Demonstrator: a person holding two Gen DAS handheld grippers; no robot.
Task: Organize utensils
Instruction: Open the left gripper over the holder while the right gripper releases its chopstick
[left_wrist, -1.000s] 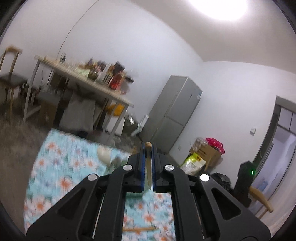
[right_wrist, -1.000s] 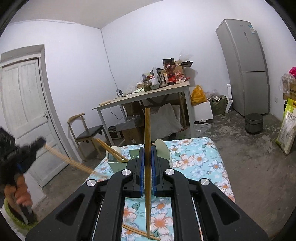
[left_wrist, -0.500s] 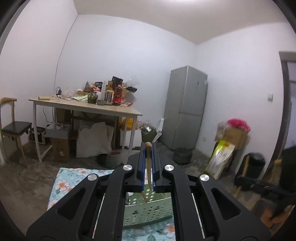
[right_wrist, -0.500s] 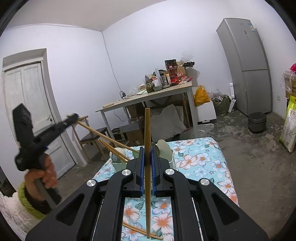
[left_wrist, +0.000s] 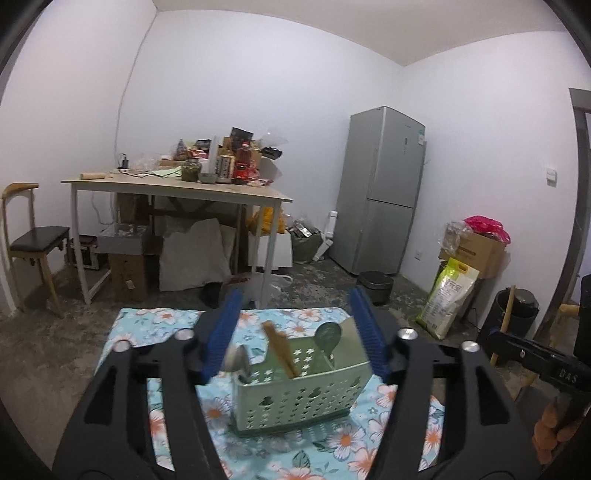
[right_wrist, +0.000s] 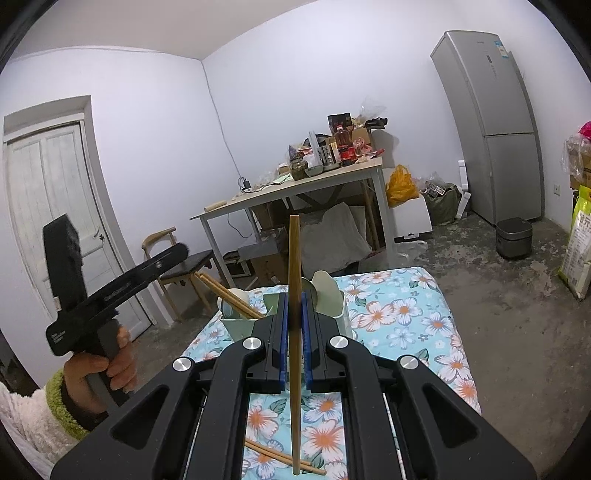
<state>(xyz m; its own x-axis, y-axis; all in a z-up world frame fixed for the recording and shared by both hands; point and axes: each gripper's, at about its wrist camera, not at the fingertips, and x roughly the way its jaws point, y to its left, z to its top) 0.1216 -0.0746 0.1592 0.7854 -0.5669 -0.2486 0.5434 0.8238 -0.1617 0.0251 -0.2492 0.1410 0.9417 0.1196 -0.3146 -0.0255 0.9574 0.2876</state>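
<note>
A pale green perforated utensil caddy stands on a floral cloth. It holds wooden chopsticks, a white spoon and a green spoon. My left gripper is open and empty just above the caddy. My right gripper is shut on one upright wooden chopstick, behind the caddy. Two more chopsticks lie on the cloth below it. The left gripper also shows at the left in the right wrist view.
The floral cloth covers a low table with bare concrete floor around it. Behind stand a cluttered white table, a chair, a grey fridge, a bin and boxes.
My left gripper swung to face the caddy, opened and released its chopstick, which now stands in the caddy. The right gripper still holds its chopstick in place.
</note>
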